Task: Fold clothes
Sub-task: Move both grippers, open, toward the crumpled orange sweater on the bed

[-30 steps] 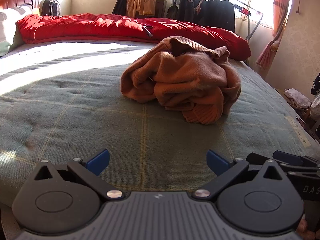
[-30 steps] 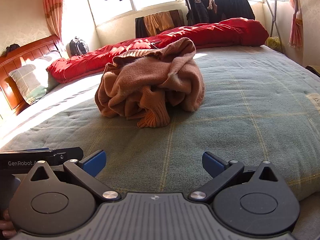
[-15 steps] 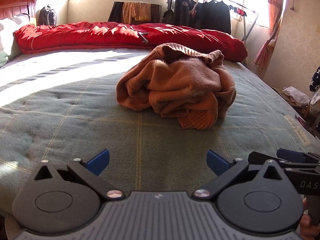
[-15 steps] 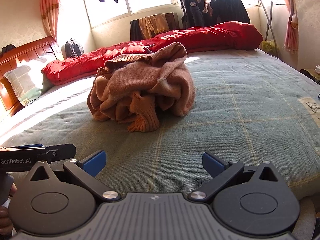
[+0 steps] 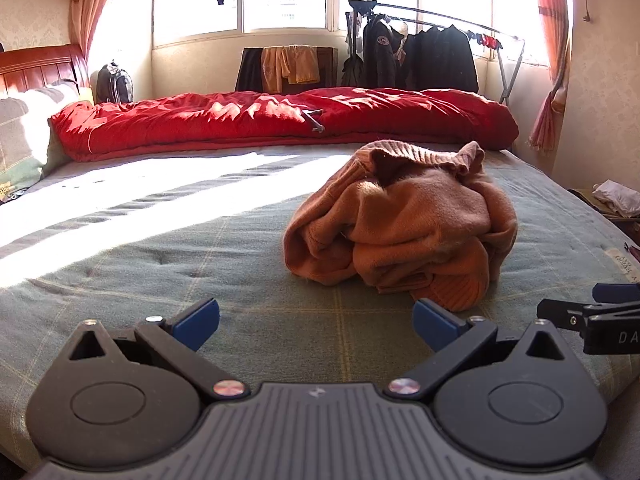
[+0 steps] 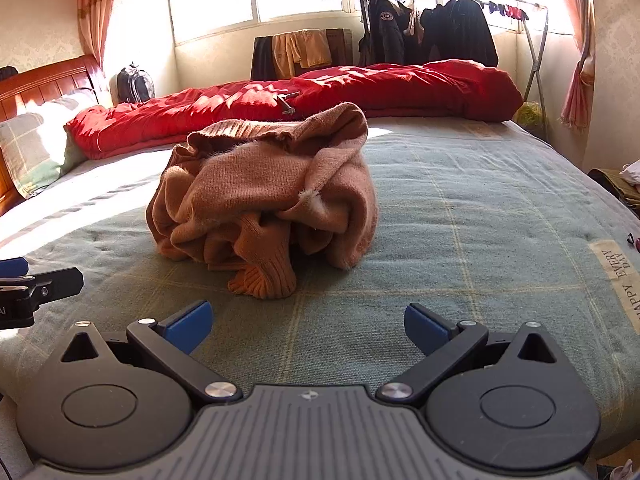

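Though the task asks for folded clothes, the orange-brown sweater (image 5: 404, 224) lies in a crumpled heap on the green checked bed (image 5: 200, 248), bunched on itself with a ribbed cuff (image 6: 260, 280) spilling out at the near side; as I judge it, no neat fold shows anywhere and the whole spreading and folding is left to do. My left claw (image 5: 316, 320) is spread wide and holds nothing, poised over the blanket short of the heap, which sits ahead and to its right. My right claw (image 6: 306, 322) is likewise wide and empty, the heap ahead and a little to its left. Beyond the sweater a red quilt (image 5: 280, 120) runs along the far side of the bed, with a clothes rack (image 5: 440, 52) by the window behind it. Against the frames of a second ago, the heap keeps its shape, but both claws have tipped upward, so more of the window shows, and the sweater sits further right in my left view.
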A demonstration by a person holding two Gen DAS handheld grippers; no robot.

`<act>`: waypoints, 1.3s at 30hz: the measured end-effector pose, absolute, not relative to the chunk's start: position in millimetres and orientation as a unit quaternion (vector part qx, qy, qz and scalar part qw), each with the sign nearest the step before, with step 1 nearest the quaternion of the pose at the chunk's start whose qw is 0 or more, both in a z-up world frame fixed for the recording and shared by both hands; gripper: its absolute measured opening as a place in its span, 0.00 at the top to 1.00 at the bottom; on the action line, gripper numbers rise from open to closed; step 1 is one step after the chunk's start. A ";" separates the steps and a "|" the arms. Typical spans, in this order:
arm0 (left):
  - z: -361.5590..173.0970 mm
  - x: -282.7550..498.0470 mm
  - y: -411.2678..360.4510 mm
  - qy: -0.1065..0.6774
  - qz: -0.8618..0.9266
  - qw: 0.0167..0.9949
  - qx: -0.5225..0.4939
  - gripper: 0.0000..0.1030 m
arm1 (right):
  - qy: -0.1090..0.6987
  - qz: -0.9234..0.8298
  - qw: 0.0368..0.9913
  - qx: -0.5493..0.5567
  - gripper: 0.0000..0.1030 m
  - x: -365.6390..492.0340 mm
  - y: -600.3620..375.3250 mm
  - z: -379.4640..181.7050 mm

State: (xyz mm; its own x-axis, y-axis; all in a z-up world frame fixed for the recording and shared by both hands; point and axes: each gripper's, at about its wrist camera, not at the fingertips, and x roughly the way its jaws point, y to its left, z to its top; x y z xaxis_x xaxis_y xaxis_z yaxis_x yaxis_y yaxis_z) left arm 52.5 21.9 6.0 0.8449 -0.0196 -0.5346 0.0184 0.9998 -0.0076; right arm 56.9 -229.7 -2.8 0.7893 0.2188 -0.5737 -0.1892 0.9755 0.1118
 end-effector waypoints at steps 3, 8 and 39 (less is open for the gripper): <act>3.1 61.4 23.6 0.280 -0.010 0.960 0.001 0.01 | 0.304 0.112 0.946 0.018 0.00 65.8 -225.6 -1.3; 0.1 72.5 23.7 0.281 -0.011 0.959 0.009 0.02 | 0.311 0.120 0.943 0.006 0.00 79.0 -219.3 -3.9; -8.7 112.3 35.7 0.315 -0.054 0.947 -0.039 0.01 | 0.304 0.164 0.937 -0.058 0.00 104.3 -209.9 -4.0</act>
State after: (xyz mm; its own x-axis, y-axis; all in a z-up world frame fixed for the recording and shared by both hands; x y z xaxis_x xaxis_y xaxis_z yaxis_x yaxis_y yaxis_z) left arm 112.3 35.7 -8.7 0.7957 -0.1264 -0.5923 0.0779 0.9912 -0.1070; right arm 104.3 -209.9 -4.0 0.7609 0.2727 -0.5888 -0.3434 0.9392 -0.0089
